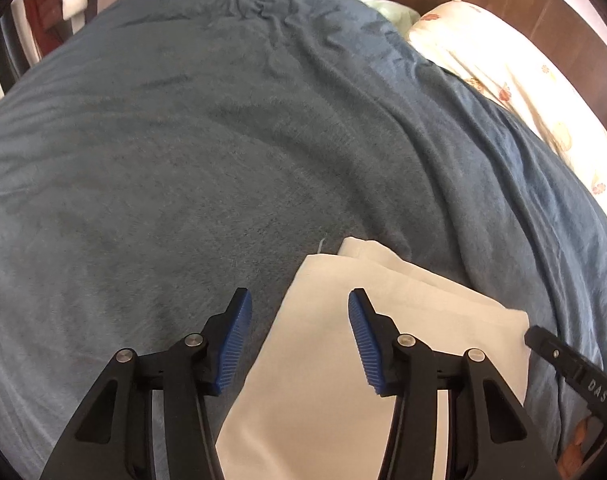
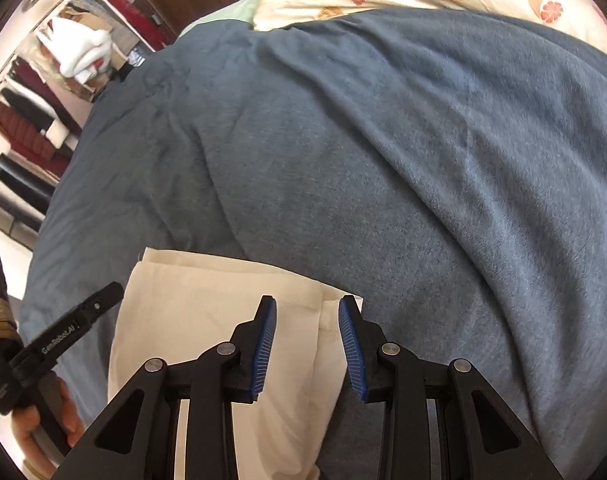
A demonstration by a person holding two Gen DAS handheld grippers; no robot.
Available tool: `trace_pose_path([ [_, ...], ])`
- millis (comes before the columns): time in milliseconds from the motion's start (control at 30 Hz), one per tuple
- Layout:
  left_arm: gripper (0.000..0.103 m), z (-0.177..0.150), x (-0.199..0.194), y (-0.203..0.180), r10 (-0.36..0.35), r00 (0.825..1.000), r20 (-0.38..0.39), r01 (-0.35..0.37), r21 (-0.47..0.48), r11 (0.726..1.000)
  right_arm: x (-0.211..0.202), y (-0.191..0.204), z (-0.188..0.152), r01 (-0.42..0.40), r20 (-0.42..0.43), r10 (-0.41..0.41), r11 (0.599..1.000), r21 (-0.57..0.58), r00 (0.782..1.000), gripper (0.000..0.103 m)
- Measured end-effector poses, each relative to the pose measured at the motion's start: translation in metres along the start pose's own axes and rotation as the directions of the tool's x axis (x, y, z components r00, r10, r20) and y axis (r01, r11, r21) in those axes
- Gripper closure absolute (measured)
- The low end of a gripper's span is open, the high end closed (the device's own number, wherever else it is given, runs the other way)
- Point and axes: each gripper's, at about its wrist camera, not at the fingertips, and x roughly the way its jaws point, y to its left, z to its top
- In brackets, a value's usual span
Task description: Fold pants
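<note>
Left tool (image 1: 299,300) and right tool (image 2: 307,306) both gape, pads clear, above folded cream pants (image 1: 415,292) at six o'clock on the blue bed (image 1: 223,140).

Matt cream cloth pants (image 1: 383,320) lie on a soft, slightly fuzzy blue-grey blanket (image 1: 223,140).

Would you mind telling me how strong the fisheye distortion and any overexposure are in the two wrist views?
Left wrist view: the blue blanket bulges into a dome, corners vignette black, and the floral pillow is washed out. Right wrist view: same barrel bulge, the room at left blows out white, the cream pants stay sharp.
</note>
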Motion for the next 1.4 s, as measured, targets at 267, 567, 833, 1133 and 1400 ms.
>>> trace_pose_path([
  [267,0.063,0.0,0.023,0.001,-0.048,0.997,-0.062,0.049,0.004,0.999,0.01,0.004,-0.002,0.001,-0.016,-0.001,1.0,-0.009,1.0,0.071],
  [567,0.092,0.0,0.017,-0.001,-0.055,0.998,-0.043,0.055,0.01,0.998,0.022,-0.005,-0.004,-0.013,-0.05,0.014,1.0,0.012,0.999,0.074],
  [833,0.097,0.005,-0.006,-0.009,-0.064,0.998,0.005,0.064,0.016,0.998,0.024,-0.006,-0.003,-0.032,-0.062,0.032,0.999,0.001,0.998,0.093],
  [1133,0.098,0.019,-0.005,-0.036,-0.078,0.997,0.026,0.076,0.095,0.993,-0.021,-0.008,0.007,0.017,0.038,-0.016,0.999,-0.036,0.999,0.099],
  [1400,0.098,0.018,0.02,-0.047,-0.047,0.999,-0.007,0.047,0.124,0.991,-0.01,-0.015,0.002,0.086,0.041,-0.084,0.995,-0.054,0.996,0.099],
])
